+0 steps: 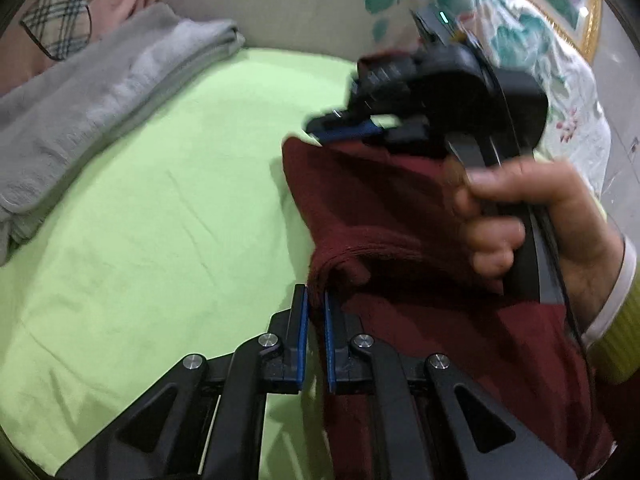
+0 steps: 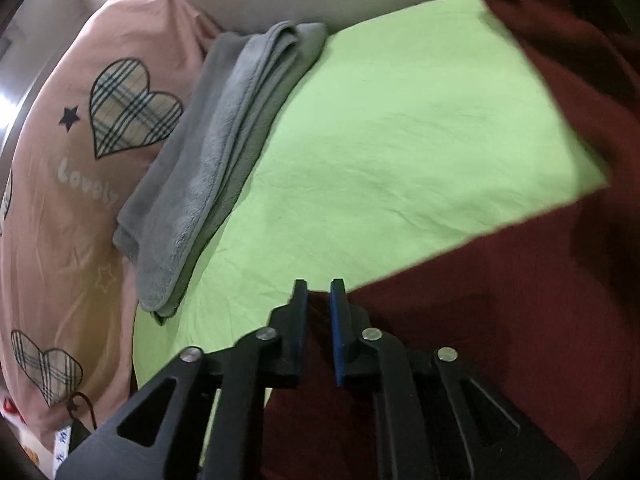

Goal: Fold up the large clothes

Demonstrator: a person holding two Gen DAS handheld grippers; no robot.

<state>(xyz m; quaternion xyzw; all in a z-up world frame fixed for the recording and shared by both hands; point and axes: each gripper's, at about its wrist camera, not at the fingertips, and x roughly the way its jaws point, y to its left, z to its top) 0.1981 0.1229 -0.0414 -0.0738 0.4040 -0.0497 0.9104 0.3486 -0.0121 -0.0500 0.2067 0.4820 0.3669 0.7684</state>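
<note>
Two-point hold for folding: left gripper and right gripper each pinch an edge of the maroon garment, keeping it lifted over the green sheet, beside the folded grey towel.

A: Colour rundown? Garment first.

B: Garment is dark maroon, solid, no print. Sheet under it is light lime green, plain.

A: Folded stack at the side?

B: Grey towel, fleecy, one tone. Pink quilt beside it has beige-and-navy plaid hearts, small dark stars, white "Lovely" lettering.

A: Tools?

B: Left gripper and right gripper are black, blue pads inside, silver pivot pins.

A: Anything else coloured?

B: White cloth with teal blotches and pink flowers from the left wrist. Gold picture frame behind it. Sleeve cuff is yellow-green ribbed over white.
</note>
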